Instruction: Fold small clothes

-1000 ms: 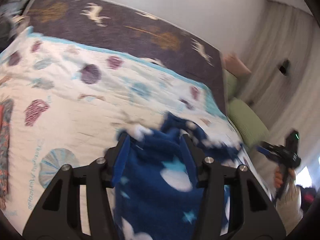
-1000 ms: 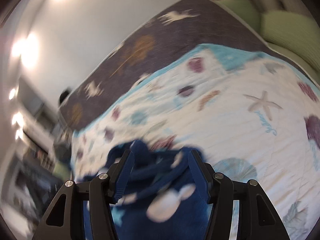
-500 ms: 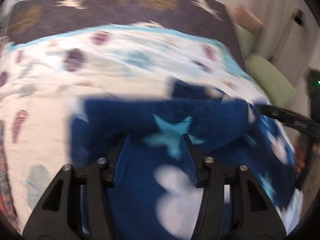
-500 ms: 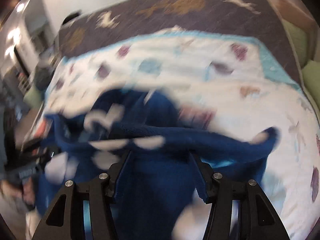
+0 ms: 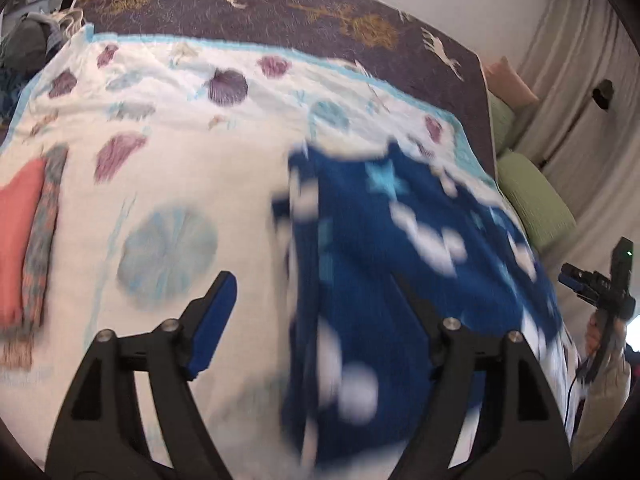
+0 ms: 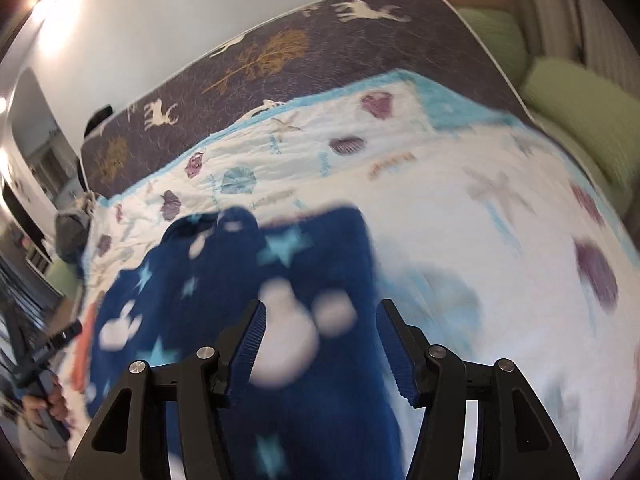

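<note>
**Blue fleece let go over the quilt**

My left gripper (image 5: 316, 316) had its jaws opening, the blue star-print garment (image 5: 404, 280) lying across its right jaw. My right gripper's (image 6: 320, 344) jaws were opening too, spread astride the blurred cloth on the bed (image 6: 500, 280).

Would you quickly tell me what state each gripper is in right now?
Left gripper: jaws opening, wide apart, no pad pressing on the blue star-print garment.
Right gripper: jaws opening, the garment lying between them, apparently not clamped.
</note>
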`<action>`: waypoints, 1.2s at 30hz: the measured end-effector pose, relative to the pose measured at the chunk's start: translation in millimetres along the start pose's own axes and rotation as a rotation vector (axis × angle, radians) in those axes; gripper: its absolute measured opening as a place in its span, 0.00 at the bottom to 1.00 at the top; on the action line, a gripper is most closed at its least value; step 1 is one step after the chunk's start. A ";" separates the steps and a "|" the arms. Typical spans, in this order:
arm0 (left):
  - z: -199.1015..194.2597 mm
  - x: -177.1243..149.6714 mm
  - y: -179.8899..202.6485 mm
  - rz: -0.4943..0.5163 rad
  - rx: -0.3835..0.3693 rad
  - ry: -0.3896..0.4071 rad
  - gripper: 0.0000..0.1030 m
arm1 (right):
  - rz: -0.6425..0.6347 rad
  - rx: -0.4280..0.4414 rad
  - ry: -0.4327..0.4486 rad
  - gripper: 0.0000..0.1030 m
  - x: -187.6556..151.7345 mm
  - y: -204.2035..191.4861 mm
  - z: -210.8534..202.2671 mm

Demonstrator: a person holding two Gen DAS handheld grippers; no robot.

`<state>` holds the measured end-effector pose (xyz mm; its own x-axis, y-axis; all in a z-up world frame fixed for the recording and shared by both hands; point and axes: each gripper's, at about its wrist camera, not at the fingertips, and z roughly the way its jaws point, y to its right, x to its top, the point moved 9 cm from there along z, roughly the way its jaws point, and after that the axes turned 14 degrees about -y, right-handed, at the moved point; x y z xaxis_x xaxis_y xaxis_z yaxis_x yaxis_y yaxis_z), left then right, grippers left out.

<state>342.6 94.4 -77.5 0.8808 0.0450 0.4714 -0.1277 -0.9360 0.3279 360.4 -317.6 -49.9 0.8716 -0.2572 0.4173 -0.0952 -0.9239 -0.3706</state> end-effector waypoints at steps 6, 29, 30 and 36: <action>15.5 -83.5 -4.5 -0.105 -0.123 -0.161 0.77 | 0.206 0.208 -0.126 0.65 -98.4 38.8 -6.3; -22.0 -57.5 37.2 -0.186 -0.340 -0.035 0.17 | 0.230 0.308 0.043 0.11 -56.0 -17.4 -13.8; -33.9 -64.6 42.6 -0.161 -0.340 -0.035 0.17 | 0.223 0.304 0.047 0.10 -60.6 -18.0 -22.7; -74.7 -145.2 54.8 -0.074 -0.296 -0.103 0.17 | 0.188 0.297 0.022 0.10 -139.9 -8.9 -76.2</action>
<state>173.7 62.7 -66.8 0.9322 0.0591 0.3570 -0.1755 -0.7890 0.5889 202.7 -295.0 -41.7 0.8410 -0.4243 0.3358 -0.1063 -0.7380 -0.6663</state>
